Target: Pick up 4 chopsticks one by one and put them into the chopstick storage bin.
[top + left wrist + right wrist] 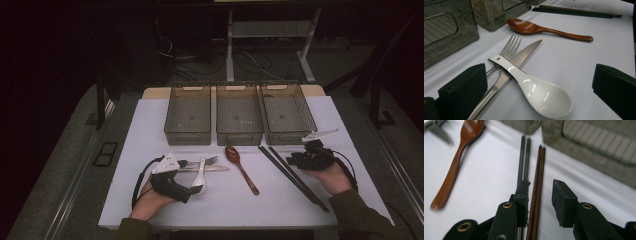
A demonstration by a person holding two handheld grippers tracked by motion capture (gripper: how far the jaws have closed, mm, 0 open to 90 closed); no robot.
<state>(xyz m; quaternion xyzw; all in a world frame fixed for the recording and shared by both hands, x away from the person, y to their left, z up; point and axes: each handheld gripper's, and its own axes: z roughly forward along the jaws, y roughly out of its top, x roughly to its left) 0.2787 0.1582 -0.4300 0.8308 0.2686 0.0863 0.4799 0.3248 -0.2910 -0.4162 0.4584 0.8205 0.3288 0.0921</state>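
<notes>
Your right gripper (539, 202) stands part-open astride the pair of slim brown wooden chopsticks (537, 185), which lie on the white table (484, 182) beside the black pair (523, 160). Centre the jaws on the brown pair only, then close evenly. Your left gripper (539, 87) waits wide open around the glossy white ceramic spoon (536, 92).

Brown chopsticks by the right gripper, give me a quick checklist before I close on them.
1. Right gripper open: ok.
2. Brown chopsticks between its jaws: ok.
3. Both sticks side by side: ok.
4. Black chopsticks outside the jaws: not ok, one jaw lies over them.
5. Right-hand bin free of other items: ok.
6. Left gripper out of the way, open around the white spoon: ok.
</notes>
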